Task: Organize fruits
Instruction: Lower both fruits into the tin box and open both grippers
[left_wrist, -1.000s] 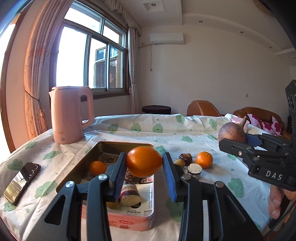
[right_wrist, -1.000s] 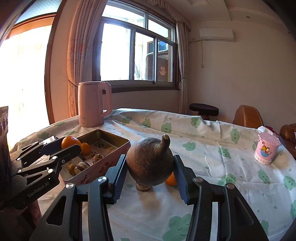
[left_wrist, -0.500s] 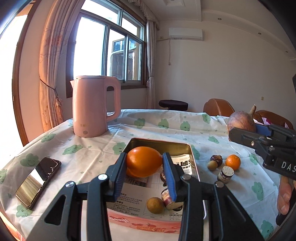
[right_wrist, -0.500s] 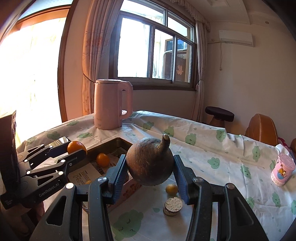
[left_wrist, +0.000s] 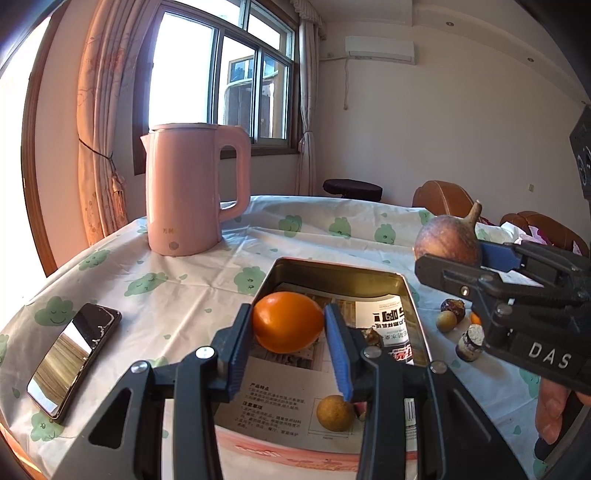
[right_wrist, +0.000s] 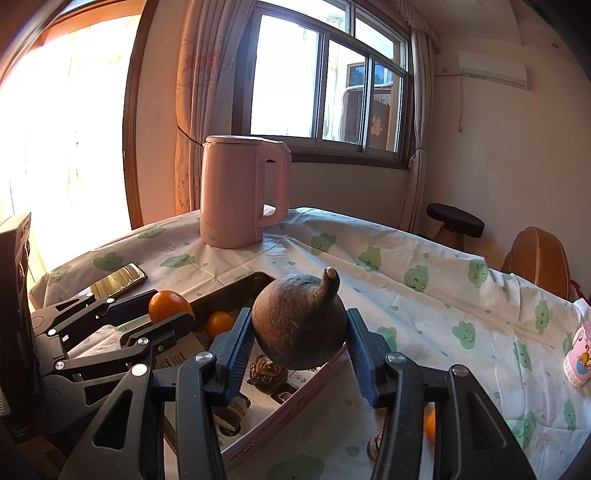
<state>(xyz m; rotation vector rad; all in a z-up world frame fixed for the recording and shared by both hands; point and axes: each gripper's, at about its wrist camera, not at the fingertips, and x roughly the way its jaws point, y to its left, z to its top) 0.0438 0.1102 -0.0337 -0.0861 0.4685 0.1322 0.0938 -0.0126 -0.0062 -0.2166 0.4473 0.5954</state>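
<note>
My left gripper (left_wrist: 288, 325) is shut on a large orange (left_wrist: 287, 321) and holds it above the open metal tin (left_wrist: 332, 267). My right gripper (right_wrist: 300, 341) is shut on a brown round fruit with a stem (right_wrist: 301, 325), above the tin's right side (right_wrist: 295, 398). The brown fruit also shows in the left wrist view (left_wrist: 448, 240). The tin holds a small orange (right_wrist: 219, 323), a yellowish round fruit (left_wrist: 334, 408) and dark fruits (right_wrist: 267, 371) on printed paper. Small fruits (left_wrist: 452, 314) lie on the cloth right of the tin.
A pink kettle (left_wrist: 192, 188) stands behind the tin. A phone (left_wrist: 72, 358) lies at the table's left edge. A pink cup (right_wrist: 580, 363) stands at the far right. A stool (right_wrist: 454, 221) and brown chairs (right_wrist: 535, 254) stand beyond the table.
Both grippers have moved forward and left over the tin, each still holding its fruit. The kettle looks nearer in both views.
</note>
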